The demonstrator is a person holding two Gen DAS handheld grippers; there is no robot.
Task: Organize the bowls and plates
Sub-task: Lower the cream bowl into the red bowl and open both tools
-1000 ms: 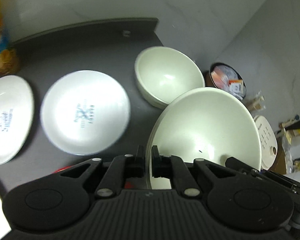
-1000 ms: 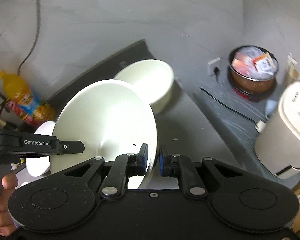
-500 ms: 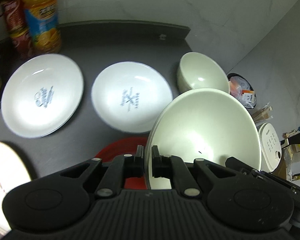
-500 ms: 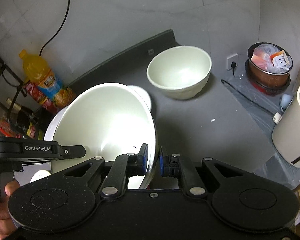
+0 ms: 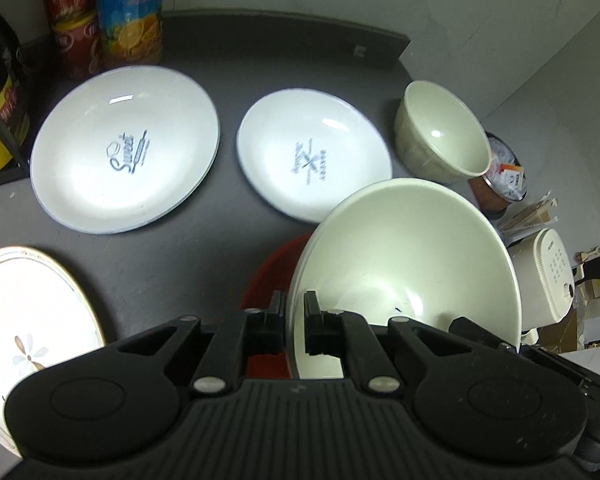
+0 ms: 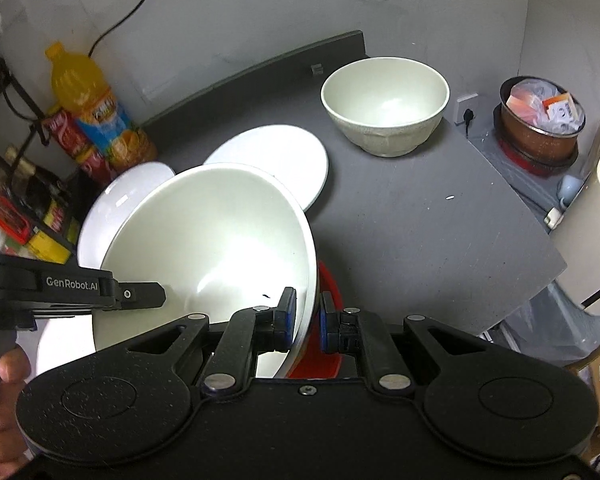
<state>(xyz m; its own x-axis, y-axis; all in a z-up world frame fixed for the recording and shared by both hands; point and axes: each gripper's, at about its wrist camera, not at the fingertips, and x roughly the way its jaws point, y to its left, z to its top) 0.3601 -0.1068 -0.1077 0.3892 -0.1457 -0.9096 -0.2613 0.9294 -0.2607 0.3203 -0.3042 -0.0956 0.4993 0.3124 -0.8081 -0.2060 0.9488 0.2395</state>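
Tongs [image 5: 296, 322] [image 6: 308, 322] both clamped on big bowl [image 5: 408, 256], 2 plates [image 5: 126, 152] beyond.

The large bowl [image 5: 412, 256] looks glazed, glossy ceramic. Beside it, the tabletop [image 6: 420, 220] seems matt and smooth; the grippers appear black plastic.

Home kitchen: rice cooker [image 5: 548, 280], drink bottles [image 5: 128, 12], dishes.

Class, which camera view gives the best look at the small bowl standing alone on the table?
The right wrist view: the small bowl sits whole and unobstructed, rim, inside and foot visible. The left wrist view shows it farther off, near the table's edge and distorted, its foot hidden.
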